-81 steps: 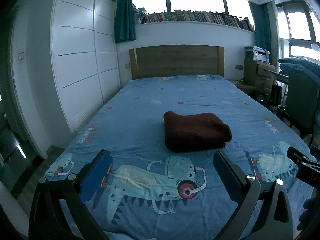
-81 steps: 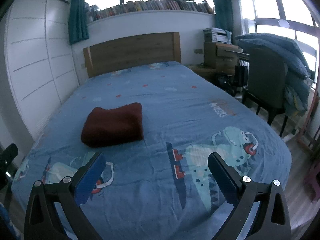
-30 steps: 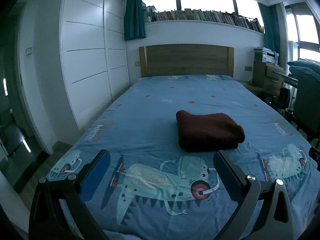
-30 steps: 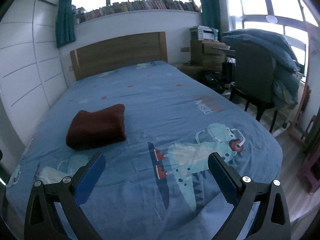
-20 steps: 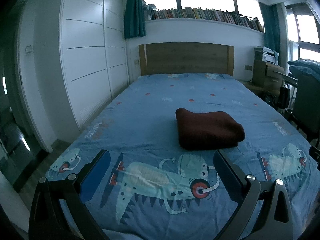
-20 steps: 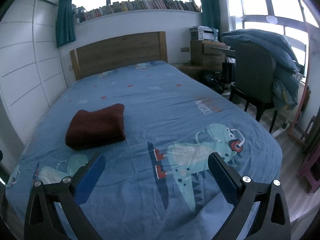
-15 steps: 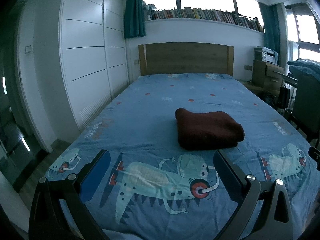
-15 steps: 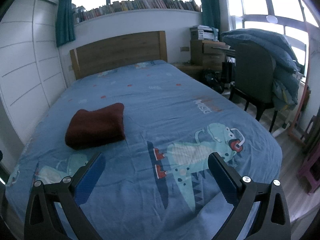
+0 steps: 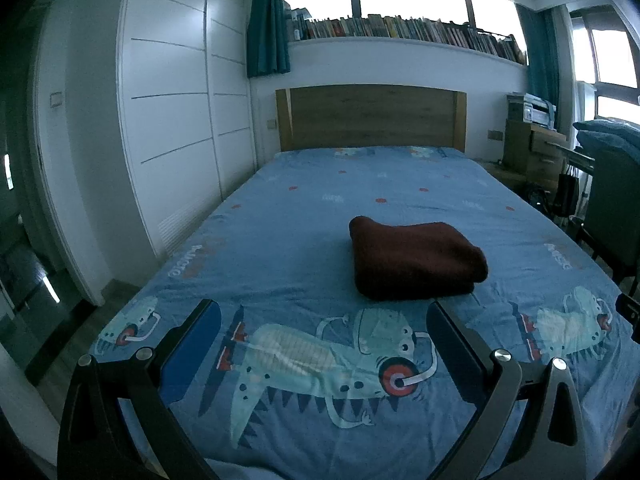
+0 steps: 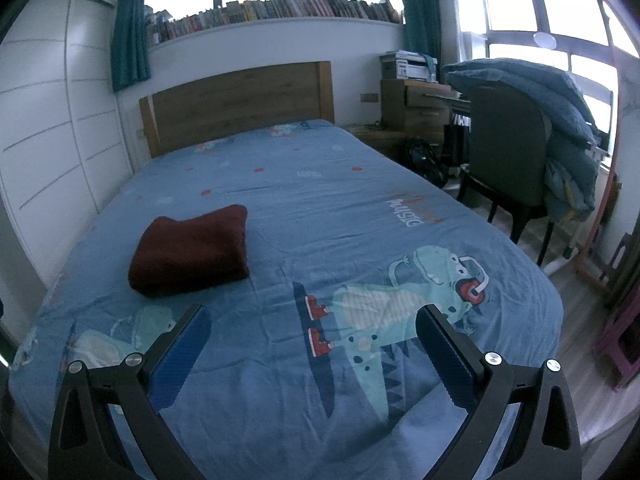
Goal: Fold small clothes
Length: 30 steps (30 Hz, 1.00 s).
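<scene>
Blue bed sheet [image 9: 280,240] bears a folded maroon garment [image 9: 412,260], which we find ahead-right of our left gripper [image 9: 324,332] and far-left of our right gripper [image 10: 308,336], both wide open and empty.

The left hand-held gripper [image 9: 323,322] and right hand-held gripper [image 10: 313,326] hover with jaws spread wide, gripping nothing.

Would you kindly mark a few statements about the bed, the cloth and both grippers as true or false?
1. The dark red cloth lies folded on the bed. True.
2. The left gripper is shut on the cloth. False: it is open, short of it.
3. The right gripper holds nothing. True.
4. The chair is bare. False: a blue quilt is draped over it.
</scene>
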Each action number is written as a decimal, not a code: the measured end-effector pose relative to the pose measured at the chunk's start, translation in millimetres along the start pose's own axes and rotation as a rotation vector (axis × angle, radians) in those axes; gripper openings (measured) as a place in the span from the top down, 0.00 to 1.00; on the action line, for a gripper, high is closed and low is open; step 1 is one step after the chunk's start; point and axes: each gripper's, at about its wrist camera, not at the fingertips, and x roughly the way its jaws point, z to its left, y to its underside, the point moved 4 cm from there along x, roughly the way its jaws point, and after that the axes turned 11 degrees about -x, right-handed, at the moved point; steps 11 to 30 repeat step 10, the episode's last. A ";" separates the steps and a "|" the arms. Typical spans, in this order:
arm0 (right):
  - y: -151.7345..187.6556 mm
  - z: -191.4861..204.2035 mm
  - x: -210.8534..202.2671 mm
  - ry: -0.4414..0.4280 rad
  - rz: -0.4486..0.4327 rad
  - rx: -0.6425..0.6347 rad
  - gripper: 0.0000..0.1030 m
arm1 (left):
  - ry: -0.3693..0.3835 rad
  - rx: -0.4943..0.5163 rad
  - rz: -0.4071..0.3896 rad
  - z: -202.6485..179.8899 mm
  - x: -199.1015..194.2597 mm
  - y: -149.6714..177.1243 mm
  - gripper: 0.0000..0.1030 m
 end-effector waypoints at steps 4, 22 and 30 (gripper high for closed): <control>1.1 -1.2 0.3 0.001 0.000 -0.001 0.01 | 0.001 0.001 0.002 -0.4 -0.2 0.0 0.01; 0.8 -1.2 0.5 0.000 0.000 -0.002 0.01 | 0.005 0.001 0.008 1.0 2.2 -1.1 0.01; 0.8 -1.2 0.5 0.000 0.000 -0.002 0.01 | 0.005 0.001 0.008 1.0 2.2 -1.1 0.01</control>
